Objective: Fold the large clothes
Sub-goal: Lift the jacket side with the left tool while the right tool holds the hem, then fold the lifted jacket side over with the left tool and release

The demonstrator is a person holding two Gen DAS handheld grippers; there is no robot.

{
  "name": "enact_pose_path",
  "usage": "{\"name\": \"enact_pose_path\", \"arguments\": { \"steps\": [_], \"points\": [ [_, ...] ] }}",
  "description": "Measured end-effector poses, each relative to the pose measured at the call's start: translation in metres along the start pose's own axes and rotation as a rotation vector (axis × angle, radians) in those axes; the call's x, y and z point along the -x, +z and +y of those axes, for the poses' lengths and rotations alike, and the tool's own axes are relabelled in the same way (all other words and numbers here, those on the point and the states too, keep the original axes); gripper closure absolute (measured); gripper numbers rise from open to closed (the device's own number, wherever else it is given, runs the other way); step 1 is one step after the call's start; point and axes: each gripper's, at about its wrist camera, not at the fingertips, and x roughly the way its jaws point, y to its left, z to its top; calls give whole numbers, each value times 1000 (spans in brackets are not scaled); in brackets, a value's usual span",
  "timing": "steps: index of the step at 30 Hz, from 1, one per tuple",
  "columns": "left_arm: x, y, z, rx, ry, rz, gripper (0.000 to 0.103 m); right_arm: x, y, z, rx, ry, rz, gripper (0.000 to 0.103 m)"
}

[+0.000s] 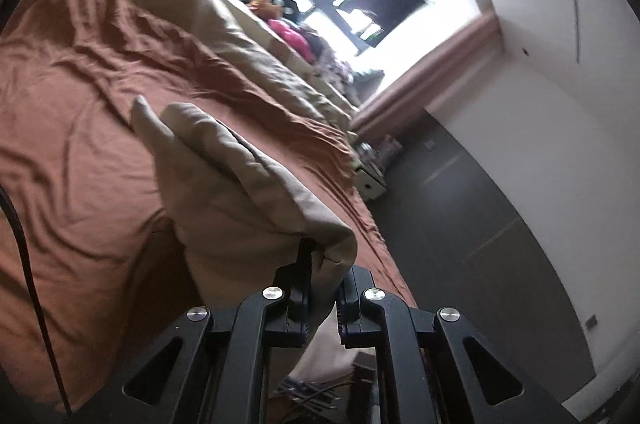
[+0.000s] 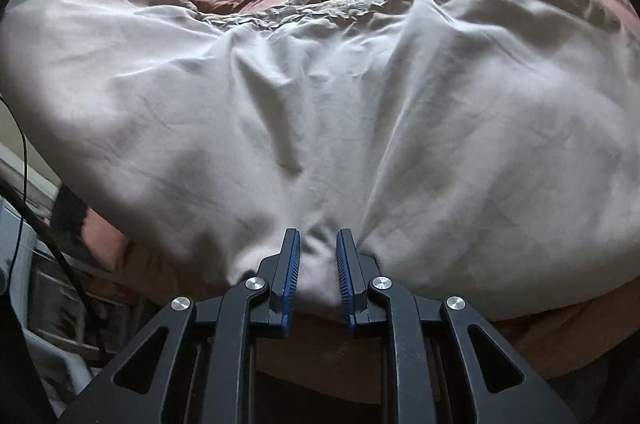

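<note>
- Cloth (image 2: 320, 112) is what you are working: a big pale beige sheet, soft and limp, spread over the rust-brown bed (image 1: 72, 104) with its near edge hanging off the near side.
- Your left gripper (image 1: 320, 288) is clamped on a bunched corner of it; the fabric stands up from the jaws in a thick folded wad and drapes away to the left.
- Your right gripper (image 2: 318, 272) also has a pinch of the near edge, jaws narrow with a gathered knot of fabric between the blue pads (image 2: 294, 264). Creases fan out from that knot across the sheet.
- Expect no stiffness at all. Whatever is not held will sag, so the span between your two grips will belly down unless you keep it taut.
- Weight looks modest for the size, yet a sheet this large drags on the bedspread and may pull the brown cover into folds with it.
- The weave seems smooth, so a thin single layer could creep out of the pads. A bunched pinch like the ones you have should hold better.
- Best grip points, I judge, are corners and hems, where layers double up.
- Far side of the sheet is rumpled near a second beige heap (image 1: 224, 36); watch that the two do not tangle.
</note>
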Motion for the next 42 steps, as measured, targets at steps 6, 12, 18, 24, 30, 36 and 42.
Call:
{"name": "enact_pose_path", "arguments": {
  "steps": [6, 12, 18, 24, 30, 36, 42],
  "points": [
    [-41, 10, -61, -101, -39, 42, 94, 38, -6, -31, -52, 72, -71, 87],
    [-101, 6, -115, -175, -71, 120, 94, 100, -14, -77, -106, 109, -183, 87],
    [-182, -6, -146, -191, -80, 228, 94, 148, -30, -129, -197, 75, -236, 86],
    [-287, -50, -155, -204, -66, 398, 93, 183, -59, -184, -318, 56, -282, 40],
    [-358, -113, -151, -224, -26, 605, 94, 206, -83, -222, -405, 41, -304, 40],
    [-373, -148, -156, -297, 3, 731, 79, 221, -93, -238, -457, 38, -327, 31],
    [-354, -141, -154, -206, -101, 734, 29, 223, -92, -229, -443, 95, -352, 30]
  ]
}}
